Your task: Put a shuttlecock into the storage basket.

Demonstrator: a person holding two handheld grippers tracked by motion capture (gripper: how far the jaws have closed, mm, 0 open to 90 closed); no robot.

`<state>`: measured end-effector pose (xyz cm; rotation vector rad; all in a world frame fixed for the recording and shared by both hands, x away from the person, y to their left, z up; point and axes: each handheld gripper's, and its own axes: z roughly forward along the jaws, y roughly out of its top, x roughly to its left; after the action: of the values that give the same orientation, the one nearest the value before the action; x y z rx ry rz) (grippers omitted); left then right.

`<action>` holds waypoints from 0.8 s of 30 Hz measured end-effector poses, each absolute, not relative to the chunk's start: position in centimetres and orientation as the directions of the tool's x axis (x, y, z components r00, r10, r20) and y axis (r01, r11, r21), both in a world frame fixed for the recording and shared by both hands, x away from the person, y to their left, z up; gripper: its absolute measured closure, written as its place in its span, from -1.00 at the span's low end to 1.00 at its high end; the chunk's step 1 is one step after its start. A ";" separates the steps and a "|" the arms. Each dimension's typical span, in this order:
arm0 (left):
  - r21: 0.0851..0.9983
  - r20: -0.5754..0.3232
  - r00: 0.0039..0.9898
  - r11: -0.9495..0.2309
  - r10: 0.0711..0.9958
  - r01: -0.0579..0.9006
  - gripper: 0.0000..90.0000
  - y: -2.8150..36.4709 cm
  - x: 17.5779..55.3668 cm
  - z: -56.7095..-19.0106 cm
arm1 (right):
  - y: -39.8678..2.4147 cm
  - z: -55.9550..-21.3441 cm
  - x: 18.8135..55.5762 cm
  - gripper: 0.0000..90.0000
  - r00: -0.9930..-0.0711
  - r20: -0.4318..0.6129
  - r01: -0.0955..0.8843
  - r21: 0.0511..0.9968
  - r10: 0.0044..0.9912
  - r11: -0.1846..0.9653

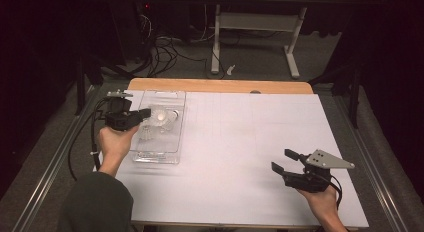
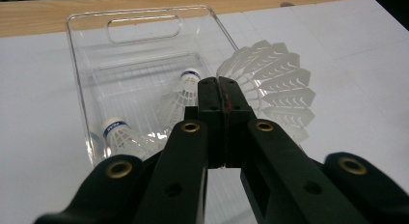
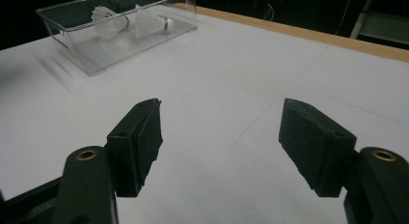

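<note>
A clear plastic box (image 1: pixel 157 157) stands at the table's left, with two white shuttlecocks (image 2: pixel 181 96) (image 2: pixel 123 134) lying inside it. My left gripper (image 2: pixel 222 84) is over the box, its jaws pressed together on the feather edge of a third shuttlecock (image 2: pixel 277 89). In the high view this held shuttlecock (image 1: pixel 161 116) hangs at the left gripper's (image 1: pixel 146 113) tip above the box's far half. My right gripper (image 1: pixel 282 160) rests low at the table's near right, open, with nothing between its jaws. In the right gripper view, it (image 3: pixel 219 142) faces the box (image 3: pixel 72 60) far off.
A white sheet (image 1: pixel 240 142) covers the wooden table, whose bare edge (image 1: pixel 220 85) shows at the back. Beyond the table are cables (image 1: pixel 160 54) on the floor and a white desk frame (image 1: pixel 255 22). Metal rails (image 1: pixel 372 167) run along both sides.
</note>
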<state>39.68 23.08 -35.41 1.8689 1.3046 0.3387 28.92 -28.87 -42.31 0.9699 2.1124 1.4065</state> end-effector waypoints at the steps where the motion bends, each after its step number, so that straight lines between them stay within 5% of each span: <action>1: 0.740 -0.224 0.425 -0.131 0.877 0.660 0.99 23.1 39.8 -35.5 | -28.9 -42.3 28.9 -0.29 -0.668 0.034 0.318 0.916 0.743 0.243; 24: 0.719 -0.177 0.333 -0.109 0.926 0.686 0.99 23.8 42.3 -36.7 | -29.4 -42.8 28.6 -0.33 -0.660 0.028 0.318 0.916 0.751 0.245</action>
<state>42.29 23.77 -36.68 1.8638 1.4210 0.4138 28.63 -29.37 -42.75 0.9759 2.1055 1.3970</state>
